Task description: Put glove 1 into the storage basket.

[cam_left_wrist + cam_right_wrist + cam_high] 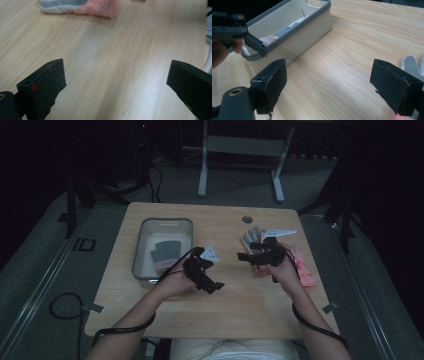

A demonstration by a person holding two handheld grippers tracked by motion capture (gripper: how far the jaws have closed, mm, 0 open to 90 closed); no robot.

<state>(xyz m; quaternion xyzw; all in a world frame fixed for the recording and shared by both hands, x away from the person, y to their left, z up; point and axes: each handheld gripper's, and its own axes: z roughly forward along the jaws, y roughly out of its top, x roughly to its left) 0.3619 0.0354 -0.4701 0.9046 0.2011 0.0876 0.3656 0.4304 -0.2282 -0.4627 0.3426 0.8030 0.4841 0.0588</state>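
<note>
My left gripper (206, 270) hangs open over the middle of the wooden table (225, 305), nothing between its jaws. In the left gripper view the open left gripper (115, 72) faces bare wood, with a pink and grey glove (82, 6) lying farther off. My right gripper (256, 256) is open too, above gloves (251, 237) at the table's right. From the right gripper view, the open right gripper (328, 75) looks toward a grey bin (312, 27) that holds a grey and pink glove (278, 33). A grey glove finger (410, 63) lies by its right jaw.
The grey bin (165, 221) stands at the table's left with a glove (165, 254) inside. A pink glove cuff (306, 270) lies near the right edge. A round grommet (247, 219) sits at the back. Cables trail off the near edge.
</note>
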